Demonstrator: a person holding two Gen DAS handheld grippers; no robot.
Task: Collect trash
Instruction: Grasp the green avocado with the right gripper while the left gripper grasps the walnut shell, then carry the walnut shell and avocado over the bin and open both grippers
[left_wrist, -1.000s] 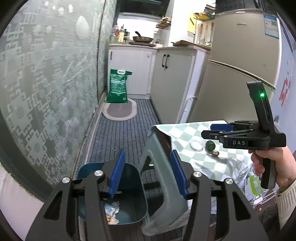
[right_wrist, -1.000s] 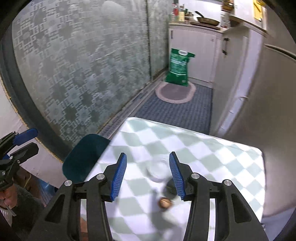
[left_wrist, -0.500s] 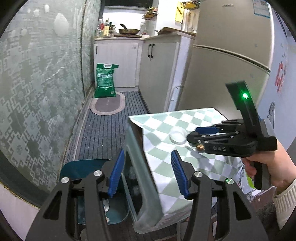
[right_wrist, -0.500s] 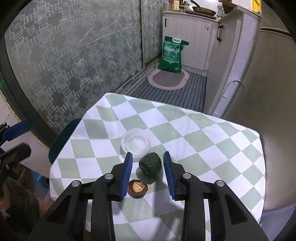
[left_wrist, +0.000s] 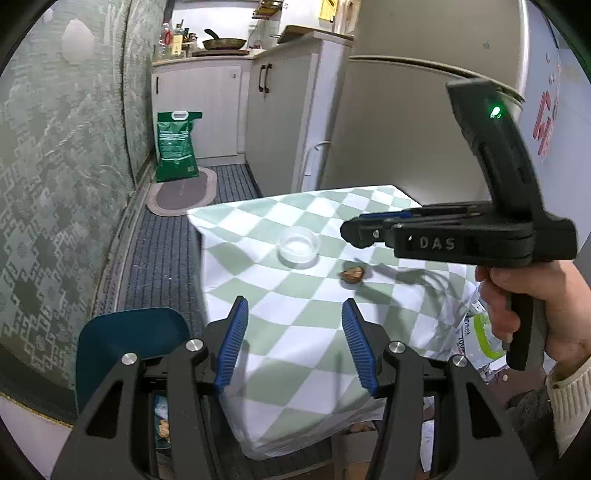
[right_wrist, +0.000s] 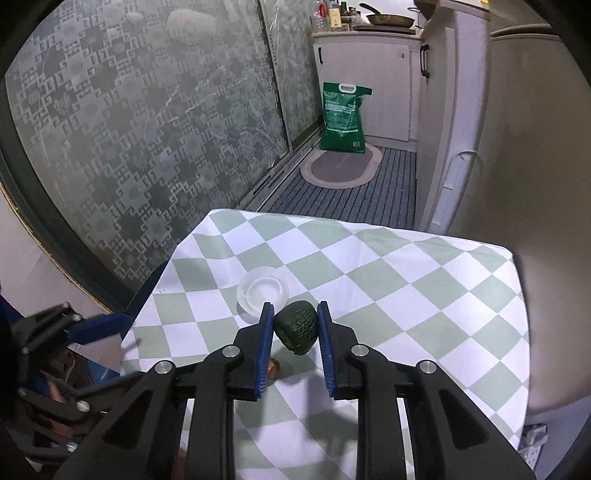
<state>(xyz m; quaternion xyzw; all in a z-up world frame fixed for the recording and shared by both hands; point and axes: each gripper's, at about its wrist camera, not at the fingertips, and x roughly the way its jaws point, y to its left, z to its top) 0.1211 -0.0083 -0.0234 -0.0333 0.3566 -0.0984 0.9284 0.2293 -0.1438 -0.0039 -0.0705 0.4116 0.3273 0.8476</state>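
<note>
My right gripper is shut on a dark green avocado skin and holds it just above the checked tablecloth. In the left wrist view the right gripper hangs over the table. A brown nut shell lies on the cloth below it and shows partly behind a finger in the right wrist view. My left gripper is open and empty above the table's near edge. The dark teal trash bin stands on the floor at the left, with scraps inside.
A small clear plastic dish sits on the cloth. A patterned glass door runs along the left. A green bag, a mat, cabinets and a fridge stand beyond.
My right gripper closed on the avocado skin and lifted it. My left gripper let go of the bin lid and rose from the bin towards the table edge.
</note>
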